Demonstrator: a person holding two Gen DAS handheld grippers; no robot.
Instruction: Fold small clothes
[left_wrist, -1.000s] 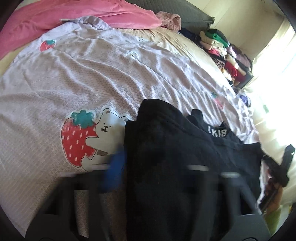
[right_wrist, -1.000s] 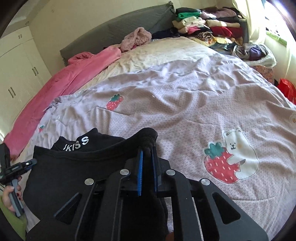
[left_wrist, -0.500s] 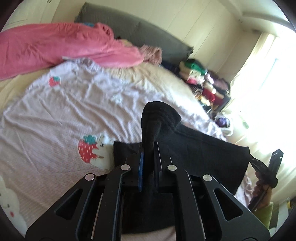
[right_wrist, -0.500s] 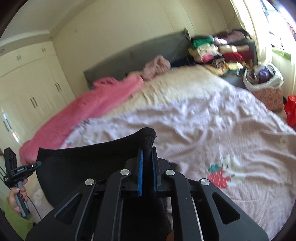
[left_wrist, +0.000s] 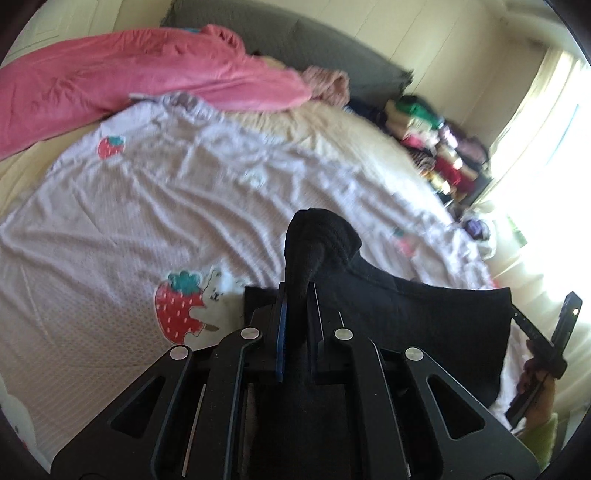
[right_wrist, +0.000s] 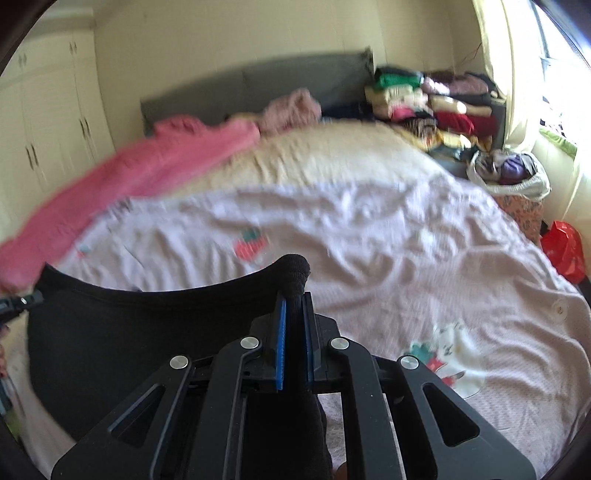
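Left tool (left_wrist: 295, 295) pinches one corner of the black garment (left_wrist: 424, 317), cloth bunched above its fingertips at 12 o'clock. Garment's top edge spans taut, slightly sagging, to the right tool (right_wrist: 293, 302), clamped on the other corner. Garment hangs over the near edge of the bed (right_wrist: 369, 221). Lilac quilt (left_wrist: 147, 221) lies open from 10 to 2 o'clock; pink blanket (left_wrist: 129, 81) at 11; stacked clothes (right_wrist: 424, 99) at 1.

Open quilt (right_wrist: 388, 236) ahead, pink blanket (left_wrist: 110, 85) far left, clothes stack (right_wrist: 424, 103) far right
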